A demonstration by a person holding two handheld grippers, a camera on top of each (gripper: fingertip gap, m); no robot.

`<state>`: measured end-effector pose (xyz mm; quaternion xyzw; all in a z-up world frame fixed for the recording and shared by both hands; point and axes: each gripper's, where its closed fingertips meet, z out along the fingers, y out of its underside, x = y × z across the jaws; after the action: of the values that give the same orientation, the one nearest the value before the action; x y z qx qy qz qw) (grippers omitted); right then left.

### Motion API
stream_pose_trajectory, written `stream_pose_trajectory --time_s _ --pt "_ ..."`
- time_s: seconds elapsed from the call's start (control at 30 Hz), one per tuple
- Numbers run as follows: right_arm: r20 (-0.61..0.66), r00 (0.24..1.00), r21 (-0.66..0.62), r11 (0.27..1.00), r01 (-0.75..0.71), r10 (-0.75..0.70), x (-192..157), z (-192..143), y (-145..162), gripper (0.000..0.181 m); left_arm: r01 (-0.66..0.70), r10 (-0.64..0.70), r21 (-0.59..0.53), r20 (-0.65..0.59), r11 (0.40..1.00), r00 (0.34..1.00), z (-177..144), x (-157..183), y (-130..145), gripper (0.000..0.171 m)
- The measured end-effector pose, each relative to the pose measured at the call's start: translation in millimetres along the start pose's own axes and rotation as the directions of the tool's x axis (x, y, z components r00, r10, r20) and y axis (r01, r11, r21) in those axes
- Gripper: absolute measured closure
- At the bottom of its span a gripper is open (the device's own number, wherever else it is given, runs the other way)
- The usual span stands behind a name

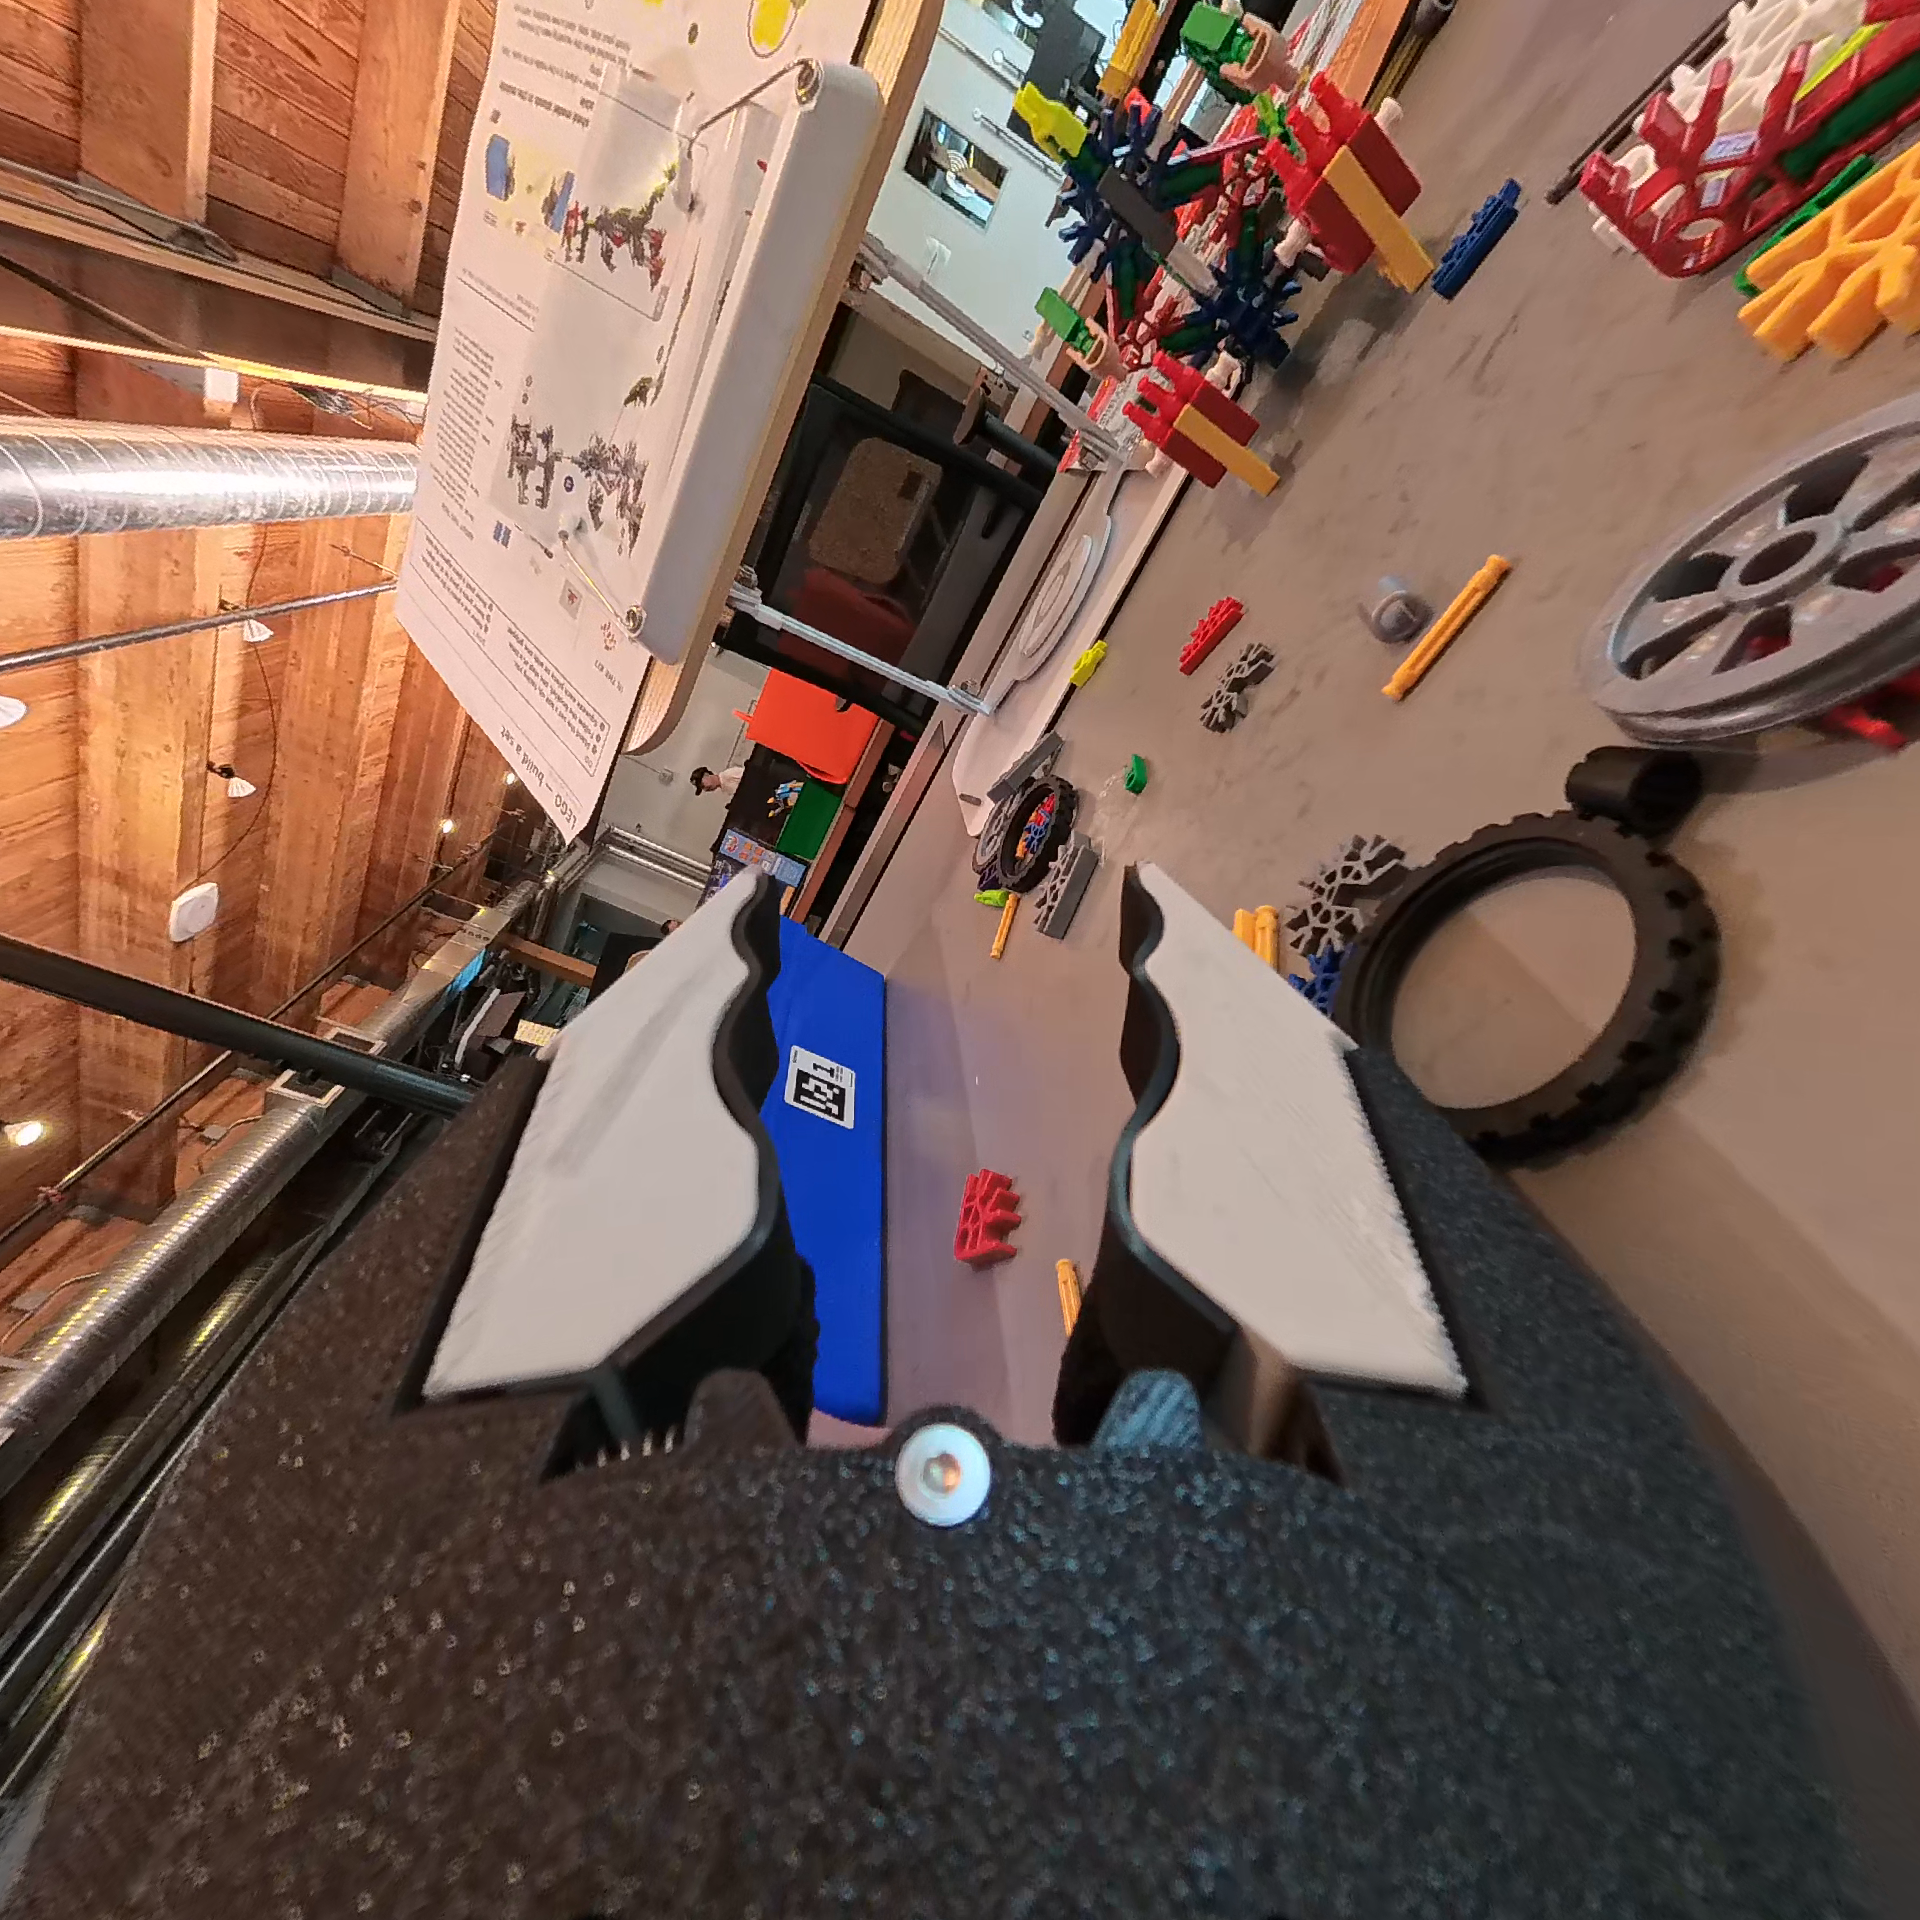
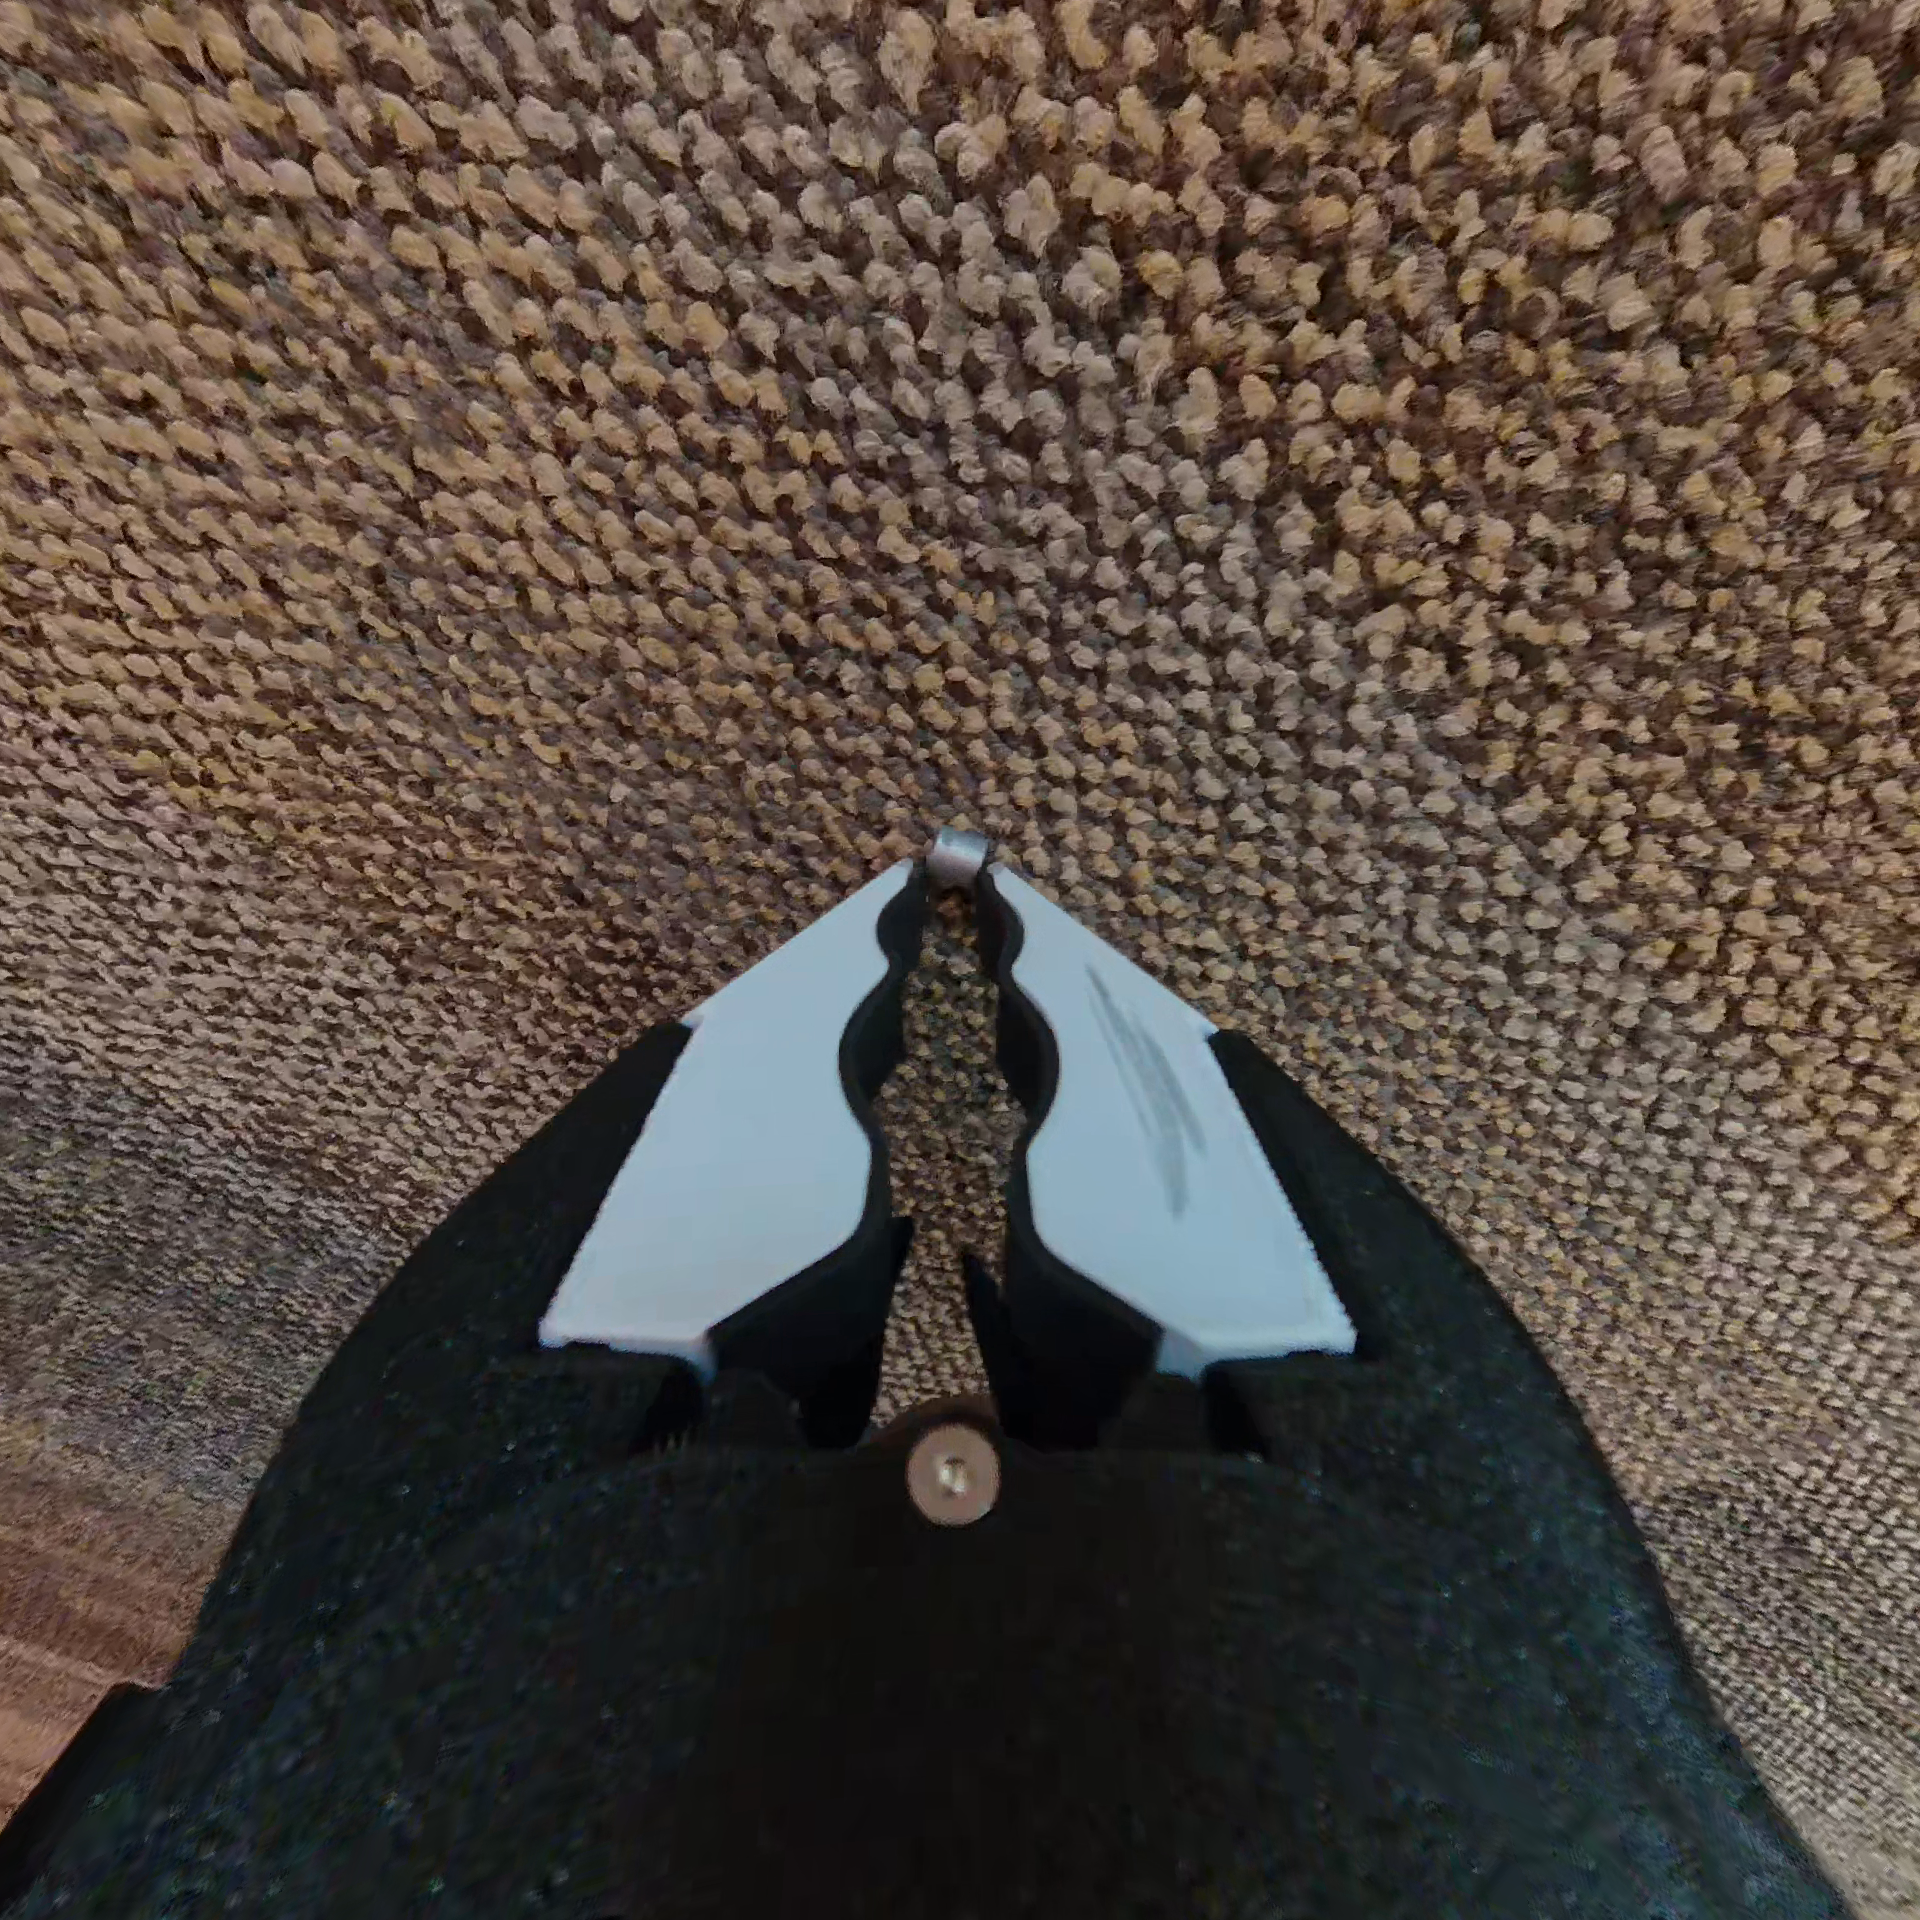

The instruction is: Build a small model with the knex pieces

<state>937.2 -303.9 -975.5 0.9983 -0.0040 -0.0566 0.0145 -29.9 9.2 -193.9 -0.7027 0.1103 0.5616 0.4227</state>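
Observation:
My left gripper (image 1: 940, 894) is open and empty, rolled on its side low over a grey table (image 1: 1403, 540). A small red connector piece (image 1: 987, 1218) and a yellow rod (image 1: 1067, 1294) lie on the table between its fingers. A black tyre (image 1: 1538, 987) lies just right of the right finger. A blue pad with a coded tag (image 1: 826, 1091) sits behind the left finger. My right gripper (image 2: 956, 868) points down at brown looped carpet (image 2: 935, 416). Its fingertips are shut on a small grey cylindrical piece (image 2: 958, 855), held close to the carpet.
The table holds scattered building pieces: a grey spoked wheel (image 1: 1766, 582), a yellow rod (image 1: 1444, 639), a red piece (image 1: 1210, 634), grey connectors (image 1: 1236, 686), a tyre with parts (image 1: 1029, 836) and a multicoloured build (image 1: 1226, 208). A printed sheet on a white board (image 1: 623, 343) stands at left.

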Motion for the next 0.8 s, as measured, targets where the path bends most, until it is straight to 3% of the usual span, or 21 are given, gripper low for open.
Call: stream_pose_trajectory --time_s 0.37,0.57,0.8 --pt "0.051 0.992 -0.042 0.993 -0.111 0.113 0.9 -2.7 -2.9 0.172 -0.007 0.007 -0.007 0.004 1.000 1.000 0.5 0.0 0.7 0.109" --pt "0.077 0.994 -0.102 0.993 -0.067 0.075 2.2 -3.3 -2.8 0.173 -0.009 0.009 -0.009 0.006 1.000 1.000 0.8 0.0 1.0 0.109" --pt "0.107 0.994 -0.037 0.999 -0.016 0.020 -17.6 -26.5 -4.6 0.173 -0.007 0.007 -0.011 0.008 1.000 1.000 0.9 -0.4 1.3 0.109"
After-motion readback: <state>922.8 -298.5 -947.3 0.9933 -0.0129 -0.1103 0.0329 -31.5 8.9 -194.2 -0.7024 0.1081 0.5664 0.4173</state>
